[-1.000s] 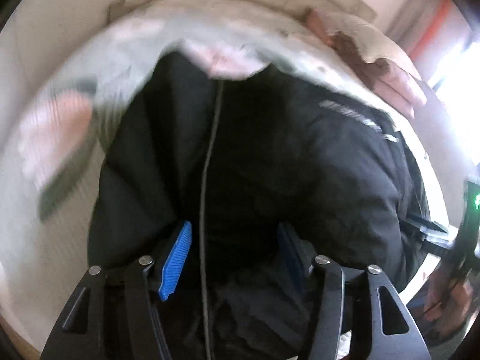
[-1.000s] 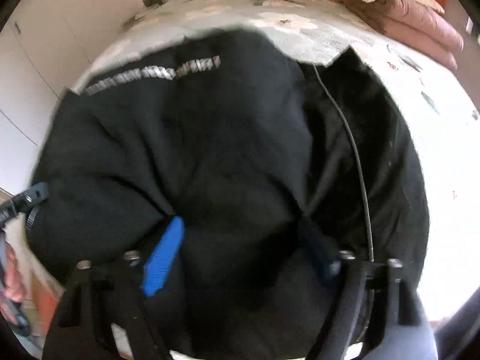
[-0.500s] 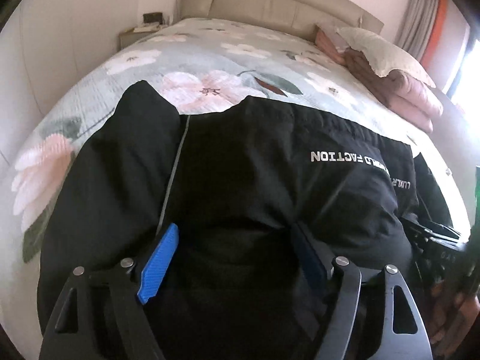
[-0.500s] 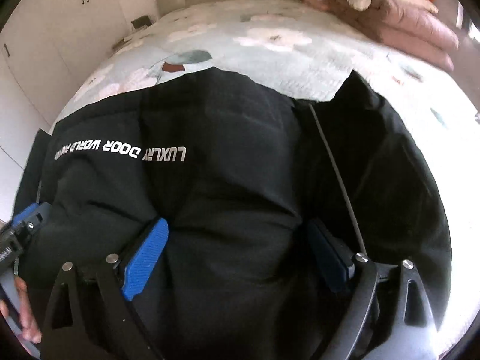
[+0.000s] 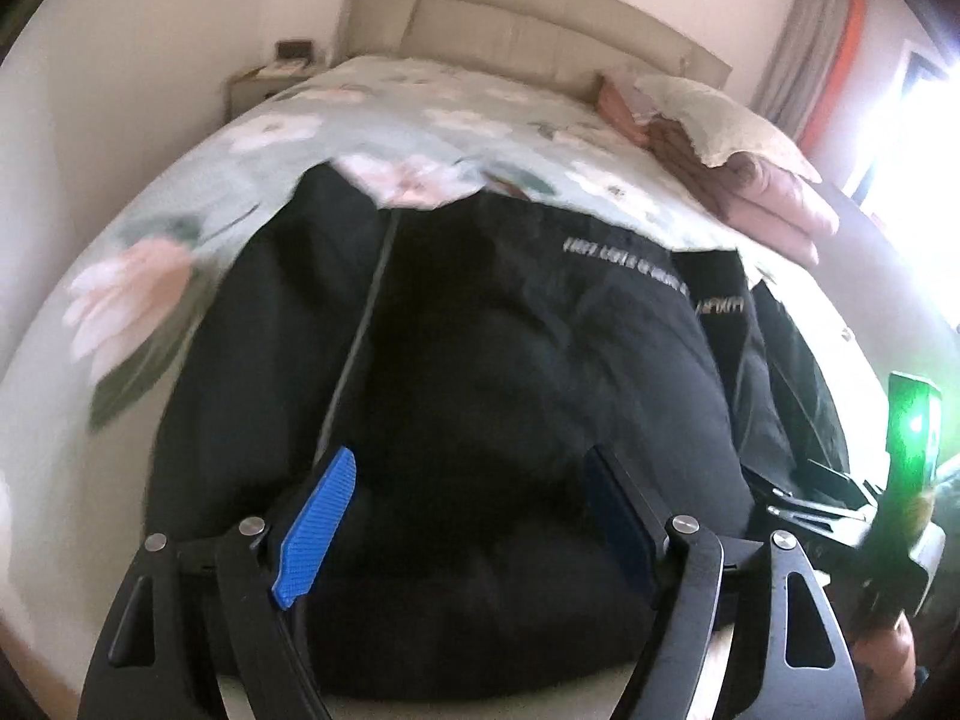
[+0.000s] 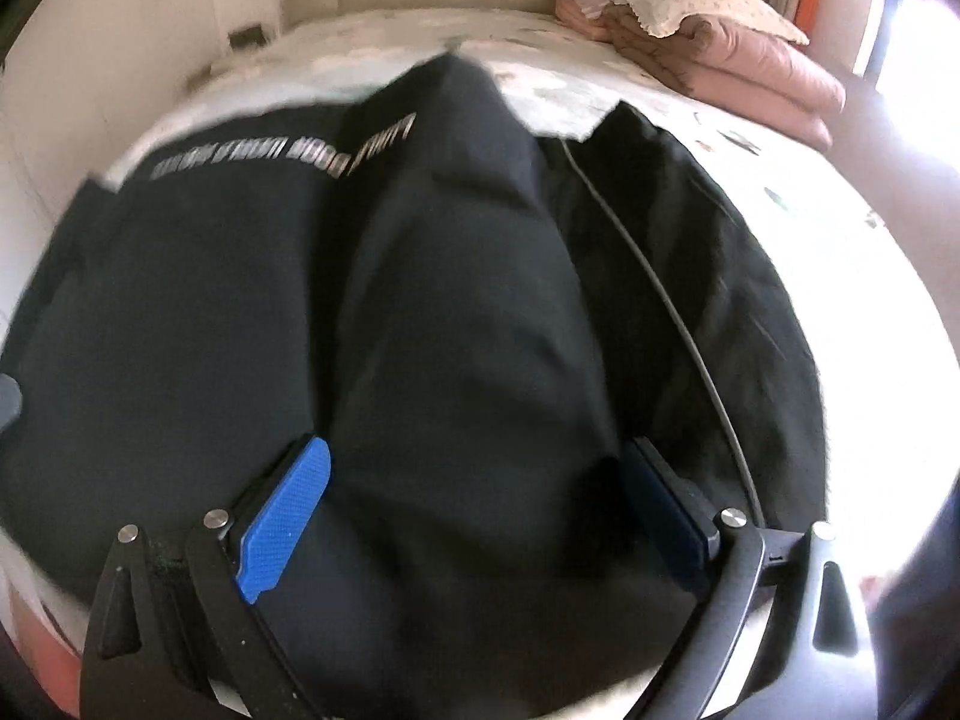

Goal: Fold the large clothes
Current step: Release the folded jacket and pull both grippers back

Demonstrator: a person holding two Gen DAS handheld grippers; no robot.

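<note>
A large black jacket (image 5: 510, 372) with white lettering and a grey zip line lies on the flowered bed (image 5: 420, 120); it also fills the right wrist view (image 6: 456, 324). My left gripper (image 5: 468, 498) has its blue-padded fingers (image 5: 315, 525) wide apart with a thick bunch of the jacket's near edge between them. My right gripper (image 6: 474, 498) stands the same way, its fingers (image 6: 282, 528) spread around a raised fold of jacket. The jacket's lower edge is hidden under both grippers.
Folded pink blankets with a cream pillow (image 5: 738, 150) lie at the bed's far right (image 6: 720, 42). A beige headboard (image 5: 540, 18) and a bedside table (image 5: 270, 78) stand behind. White wardrobes (image 6: 120, 30) are on the left. The other gripper shows at the right edge (image 5: 906, 480).
Both grippers have pulled back and tilted up, so more of the bed and headboard shows. The jacket has shifted with them and a fold has risen in the right wrist view.
</note>
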